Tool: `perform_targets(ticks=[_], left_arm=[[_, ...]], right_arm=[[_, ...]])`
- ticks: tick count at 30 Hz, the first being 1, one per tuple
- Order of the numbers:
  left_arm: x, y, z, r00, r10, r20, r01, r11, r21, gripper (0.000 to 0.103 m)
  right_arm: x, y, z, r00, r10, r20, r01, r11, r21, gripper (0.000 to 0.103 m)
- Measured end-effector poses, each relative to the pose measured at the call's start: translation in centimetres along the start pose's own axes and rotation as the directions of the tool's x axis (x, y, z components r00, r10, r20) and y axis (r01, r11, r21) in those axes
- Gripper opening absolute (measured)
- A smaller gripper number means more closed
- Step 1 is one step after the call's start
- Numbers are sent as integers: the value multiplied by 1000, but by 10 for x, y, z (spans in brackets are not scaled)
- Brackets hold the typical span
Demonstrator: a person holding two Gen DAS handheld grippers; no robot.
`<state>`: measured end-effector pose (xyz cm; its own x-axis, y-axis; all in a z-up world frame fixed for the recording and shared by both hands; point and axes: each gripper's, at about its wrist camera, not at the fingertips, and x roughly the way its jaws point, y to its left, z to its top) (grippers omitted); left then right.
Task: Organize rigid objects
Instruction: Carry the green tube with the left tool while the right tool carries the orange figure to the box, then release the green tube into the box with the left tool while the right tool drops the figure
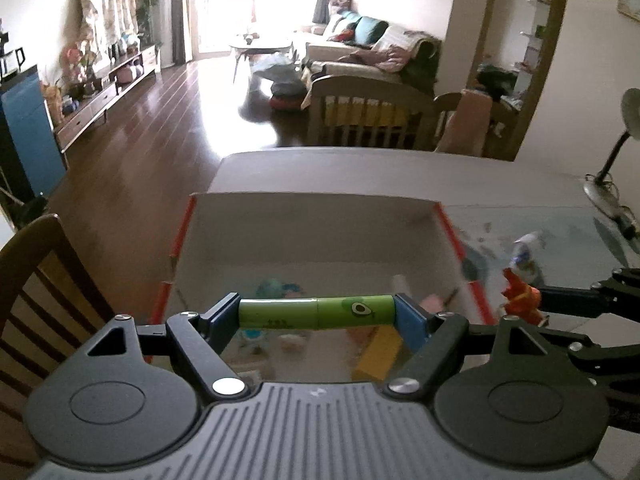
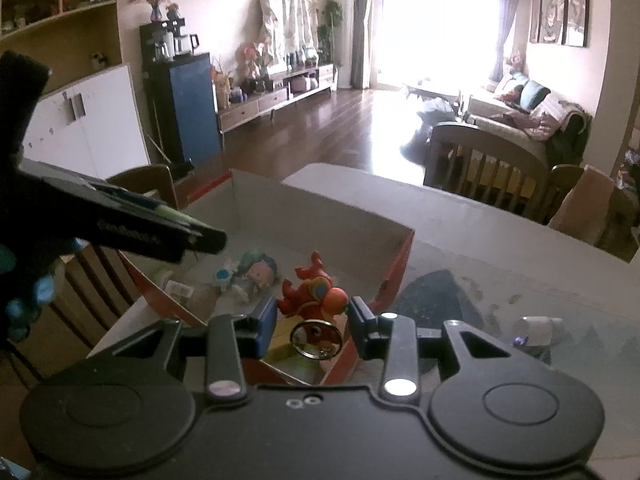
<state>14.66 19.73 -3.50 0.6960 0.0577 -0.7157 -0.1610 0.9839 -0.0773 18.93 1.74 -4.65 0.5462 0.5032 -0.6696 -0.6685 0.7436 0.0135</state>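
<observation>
Left wrist view: left gripper (image 1: 318,312) clamped endwise on a green tube (image 1: 316,312), held level over the box (image 1: 320,204). Right wrist view: right gripper (image 2: 312,322) clamped on a red toy (image 2: 310,292) with a ring (image 2: 316,338) hanging below, above the box's near right corner. Box stands on the table (image 2: 500,232) and contains a doll (image 2: 256,272) and a yellow block (image 1: 378,350). Beyond the table, chairs (image 1: 368,112).

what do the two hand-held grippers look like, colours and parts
Both match: a black body with two round discs at the corners, black link arms on silver pivot screws, and blue finger pads. The left hand-held gripper has a grey ribbed centre plate; the right hand-held gripper shows a plain black top. In the right wrist view, the left one's side carries a faint printed marking, unreadable, with a blue glove behind it.
</observation>
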Motion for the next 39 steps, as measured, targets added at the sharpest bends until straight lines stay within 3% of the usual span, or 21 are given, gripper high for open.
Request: perform_targets(ticks=[8, 18, 27, 29, 39], left_arm=[[40, 27, 9, 997, 42, -58, -42, 999, -8, 82], [88, 20, 15, 992, 60, -111, -52, 996, 68, 82], [124, 17, 1, 974, 79, -211, -60, 994, 94, 82], [125, 17, 0, 971, 75, -225, -54, 994, 96, 82], [134, 15, 1, 949, 83, -303, -44, 990, 135, 82]], right_arm=[[47, 9, 4, 998, -20, -64, 20, 1000, 0, 38], [91, 15, 3, 990, -25, -137, 24, 1000, -9, 38], [107, 12, -6, 982, -15, -186, 15, 1000, 1, 38], [108, 13, -6, 982, -13, -188, 12, 1000, -7, 33], [103, 13, -3, 983, 1, -185, -1, 1000, -5, 40]])
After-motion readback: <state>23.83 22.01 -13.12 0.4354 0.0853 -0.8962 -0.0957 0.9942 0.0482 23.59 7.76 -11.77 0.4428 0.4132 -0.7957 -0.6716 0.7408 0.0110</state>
